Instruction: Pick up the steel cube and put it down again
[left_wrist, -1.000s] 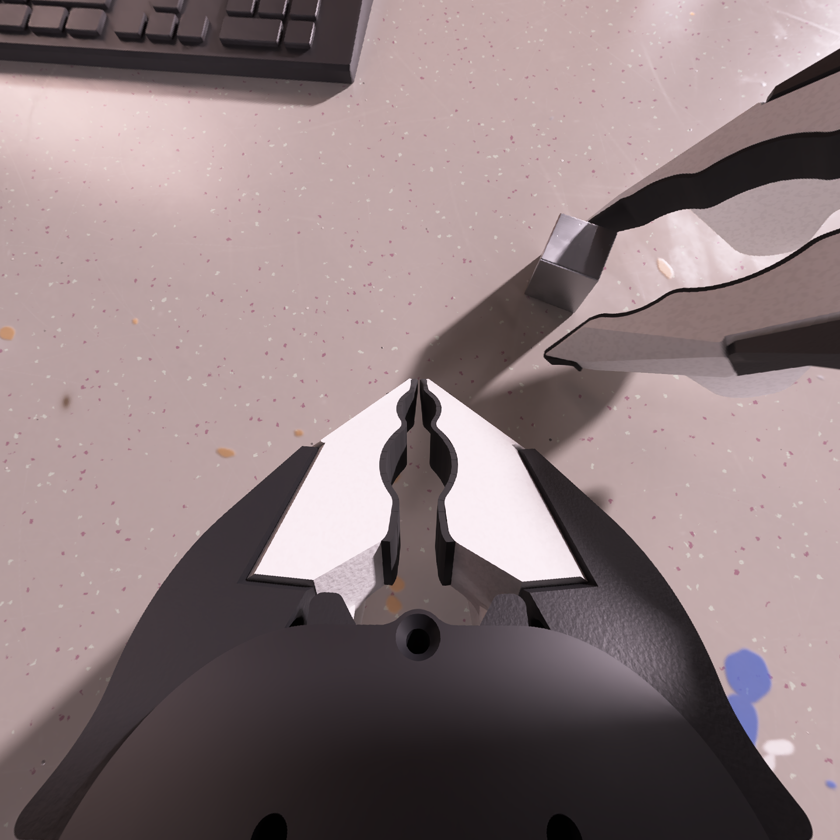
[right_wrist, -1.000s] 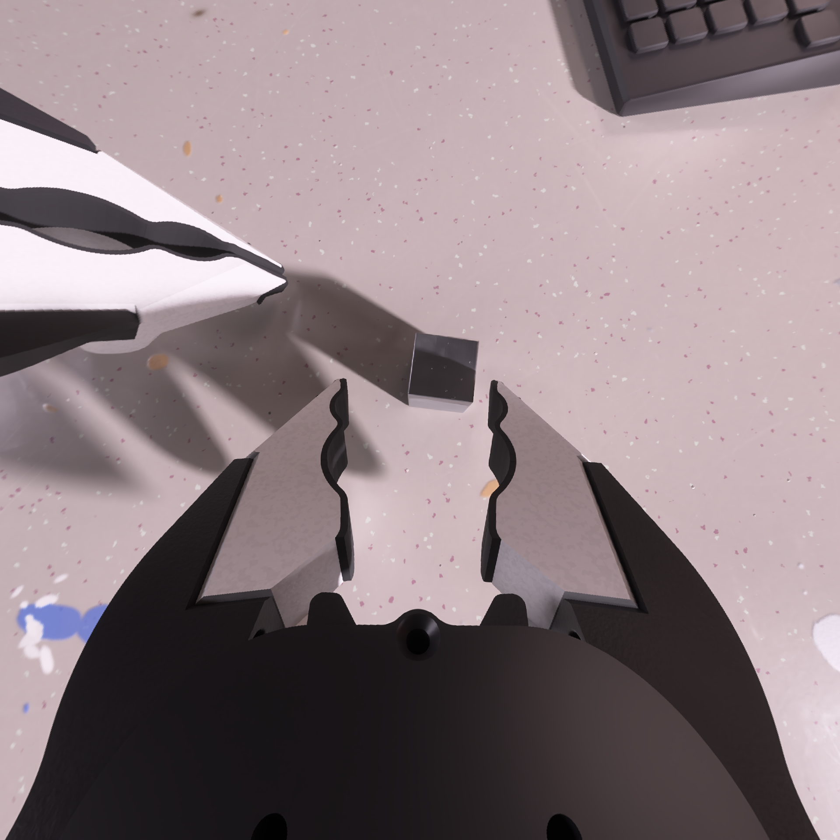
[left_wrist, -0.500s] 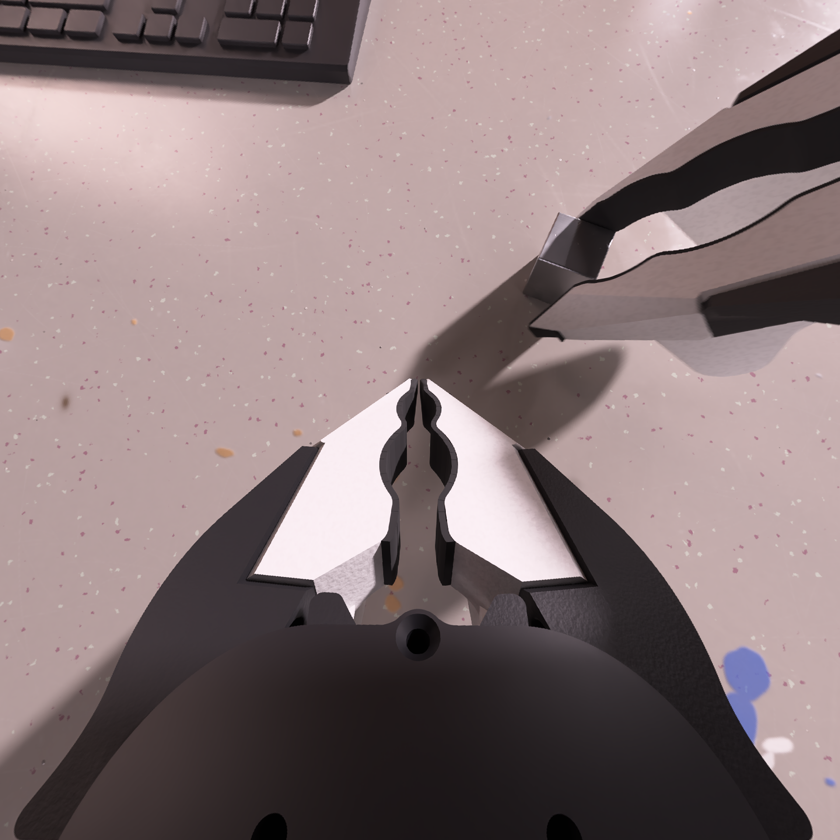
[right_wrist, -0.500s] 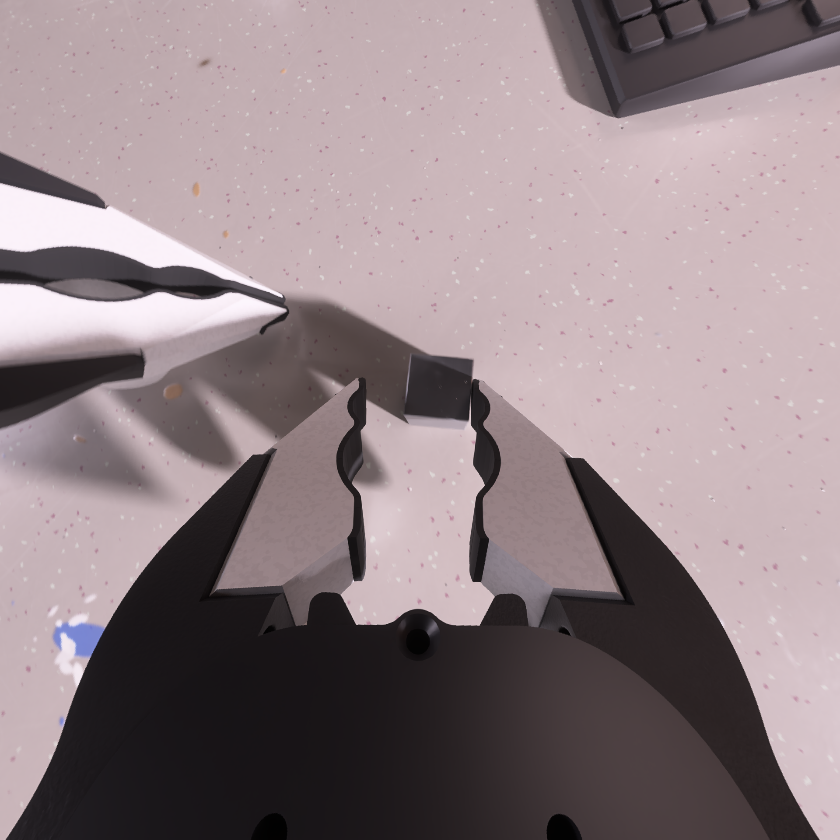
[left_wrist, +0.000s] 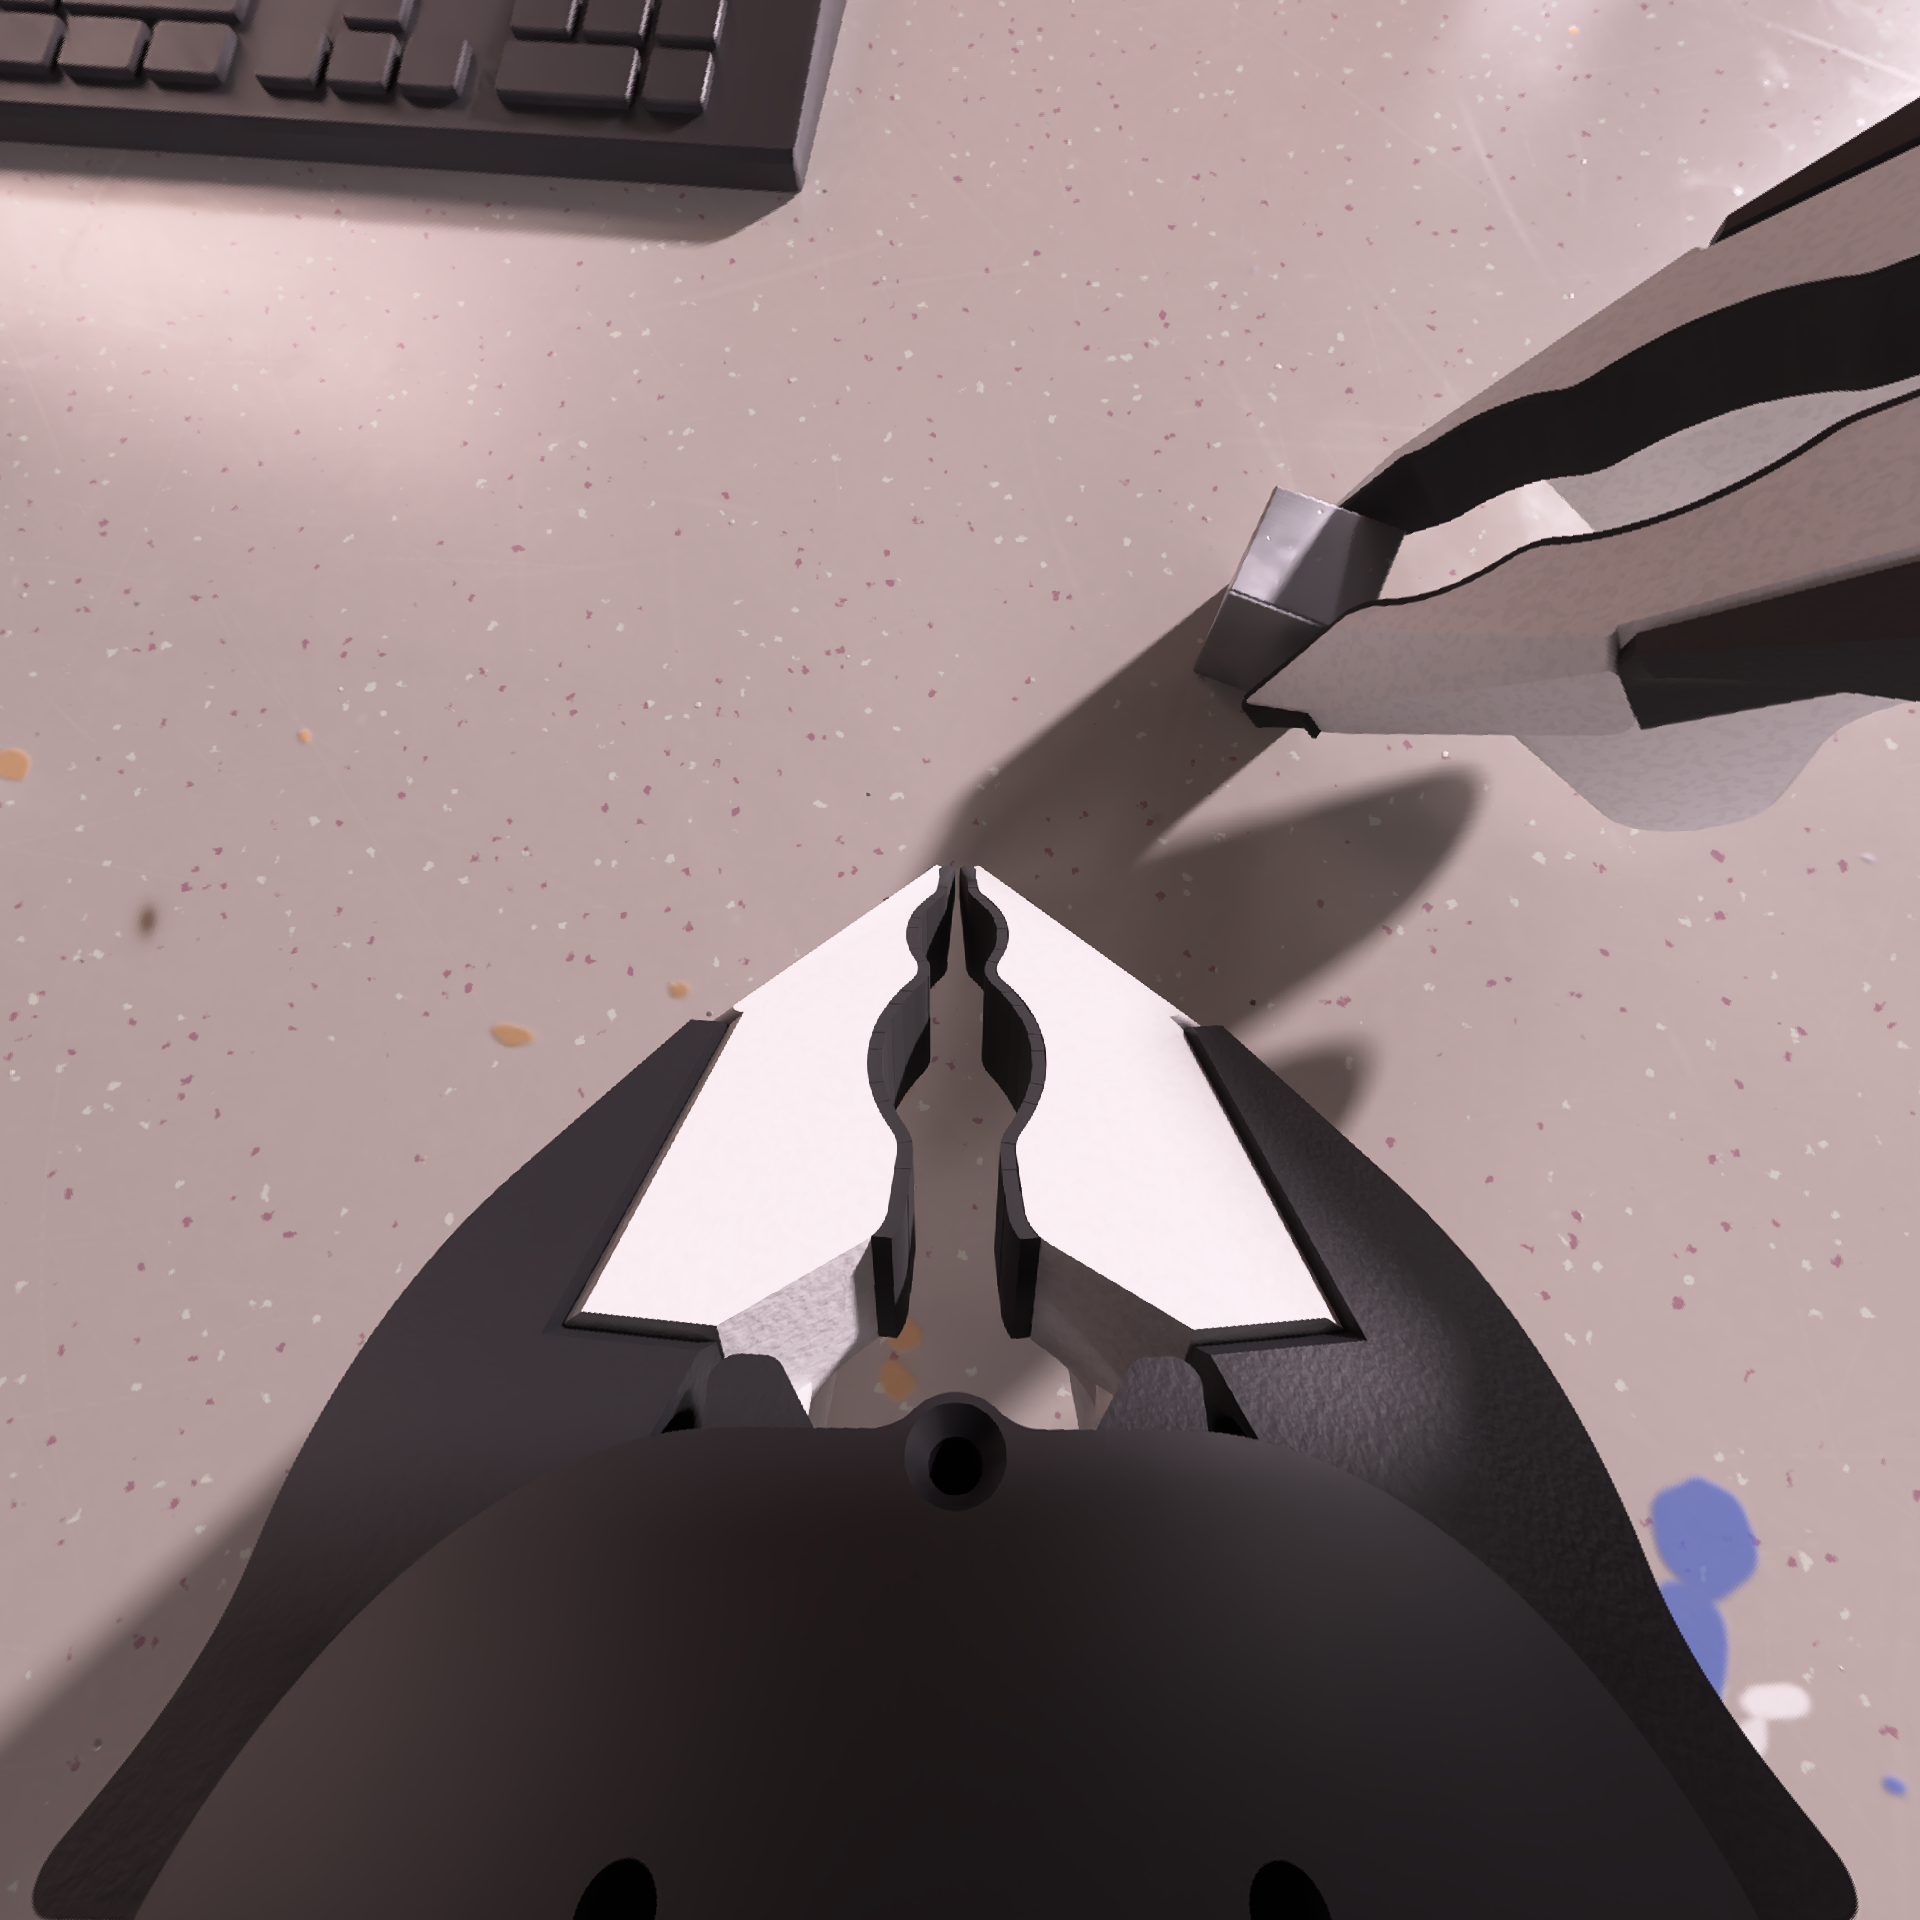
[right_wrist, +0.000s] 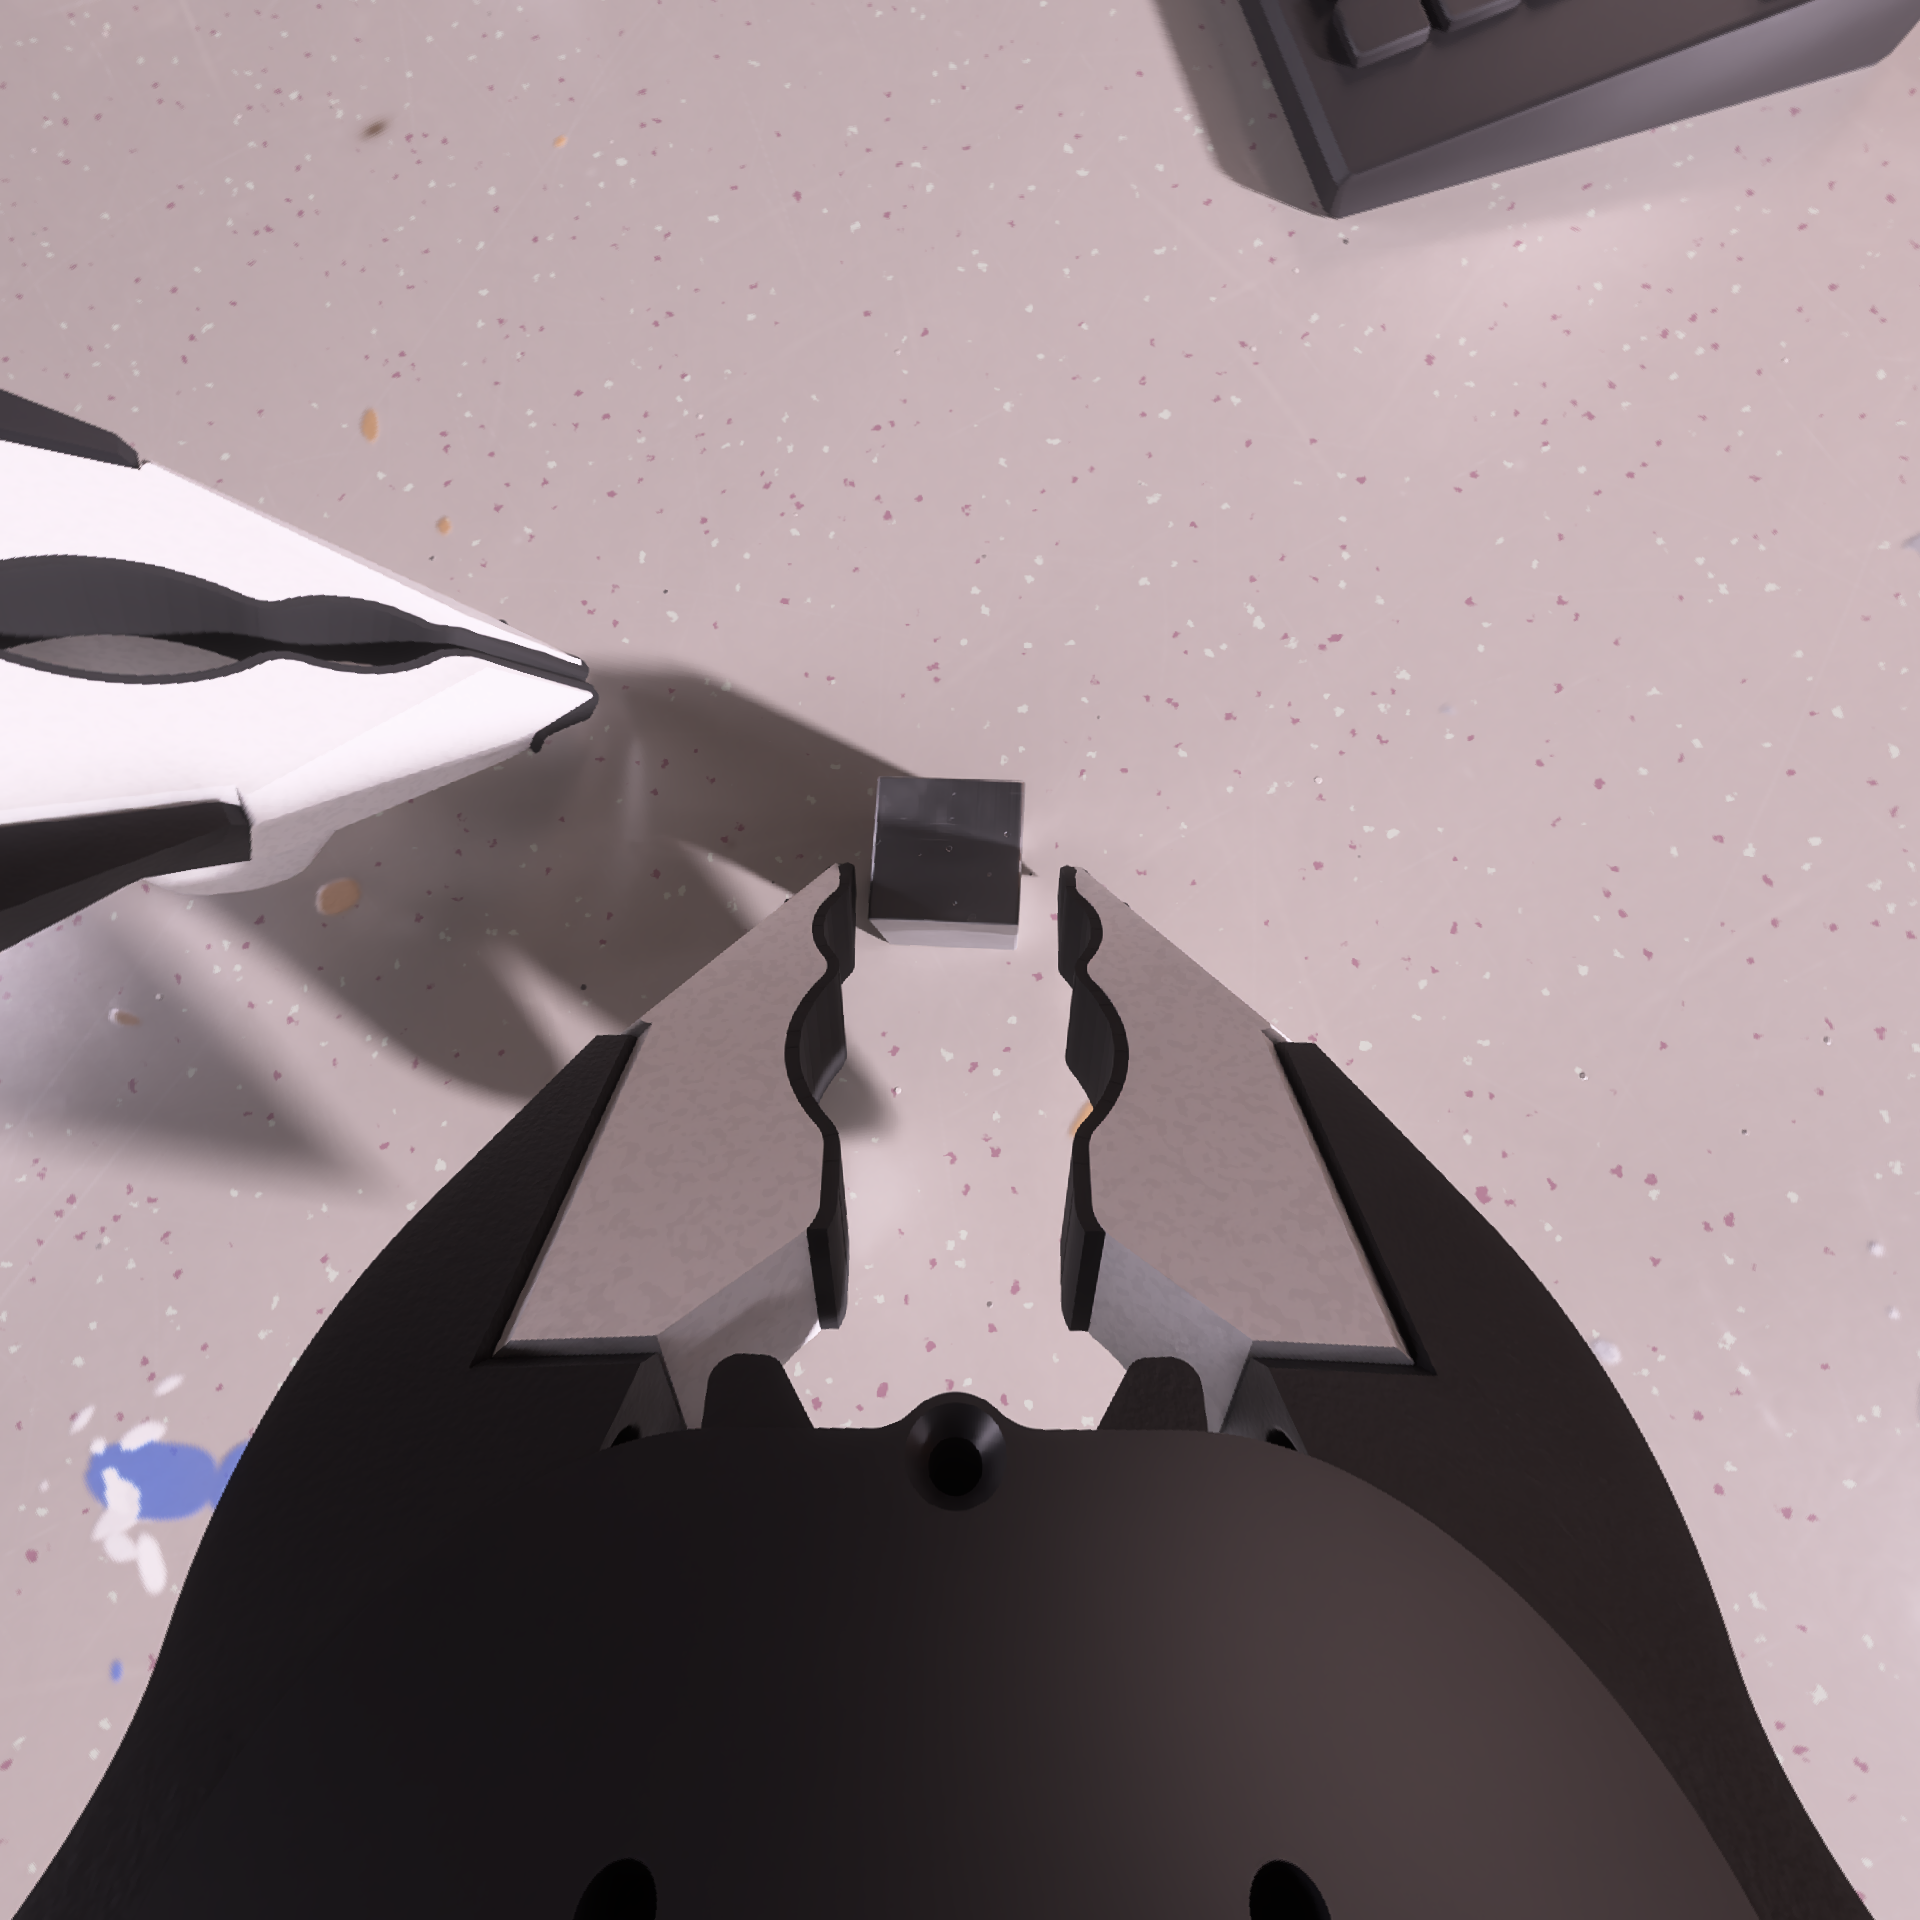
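Observation:
The small steel cube (left_wrist: 1288, 566) sits on the speckled pink-grey table, up and to the right in the left wrist view. In the right wrist view the cube (right_wrist: 945, 862) lies between the tips of my right gripper (right_wrist: 956, 878). The jaws are partly closed around it: the left fingertip (right_wrist: 831, 904) is against the cube's side and a narrow gap shows at the right fingertip. My left gripper (left_wrist: 956, 868) is shut and empty, its tips a short way from the cube. It also shows at the left of the right wrist view (right_wrist: 577, 696).
A dark keyboard (left_wrist: 416, 94) lies at the far side of the table; its corner shows in the right wrist view (right_wrist: 1558, 83). Blue and white paint blotches (left_wrist: 1704, 1538) and small orange spots mark the table surface.
My right gripper has moved forward over the cube and its jaws have narrowed around it. The cube has stayed where it was. My left gripper has not moved.

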